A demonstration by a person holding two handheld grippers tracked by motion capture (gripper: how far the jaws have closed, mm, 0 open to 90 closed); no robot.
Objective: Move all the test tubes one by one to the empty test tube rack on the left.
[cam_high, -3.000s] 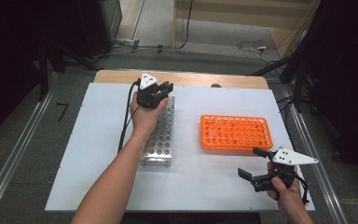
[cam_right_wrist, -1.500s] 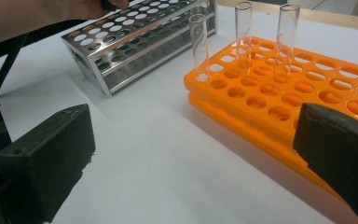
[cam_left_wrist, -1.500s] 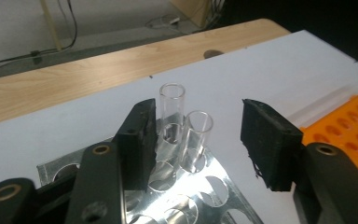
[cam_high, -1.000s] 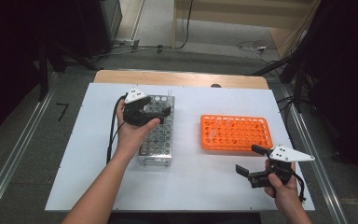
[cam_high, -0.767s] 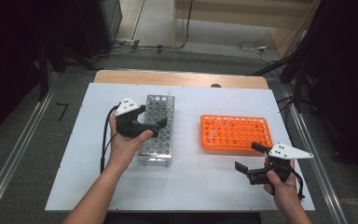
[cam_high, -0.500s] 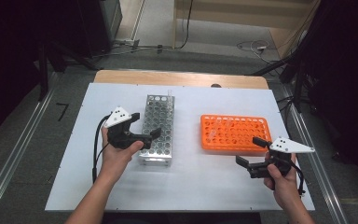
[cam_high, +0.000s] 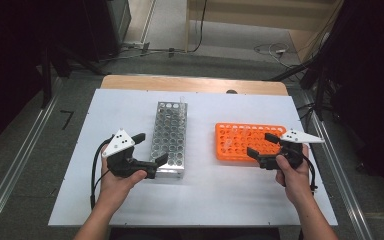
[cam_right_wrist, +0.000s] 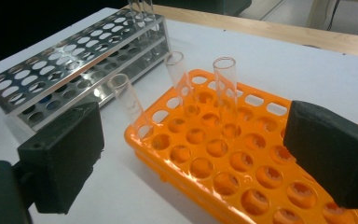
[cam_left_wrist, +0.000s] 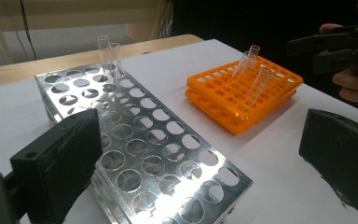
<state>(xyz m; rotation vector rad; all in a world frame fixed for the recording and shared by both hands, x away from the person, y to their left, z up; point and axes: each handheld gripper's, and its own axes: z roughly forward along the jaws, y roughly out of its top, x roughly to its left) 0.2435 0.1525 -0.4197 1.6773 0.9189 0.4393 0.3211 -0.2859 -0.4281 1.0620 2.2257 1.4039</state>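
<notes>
Three glass tubes (cam_right_wrist: 226,88) lean in the orange rack (cam_high: 250,141) on the tabletop (cam_high: 200,200), directly ahead of the right tool (cam_high: 260,146), its jaws apart and empty; the left tool (cam_high: 149,148), also wide open, hovers beside the steel rack (cam_high: 169,132).

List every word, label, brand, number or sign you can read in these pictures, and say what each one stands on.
None can be read: the metal rack, the orange rack, the glass tubes, the white table top and both grippers' black jaws bear no legible print.
</notes>
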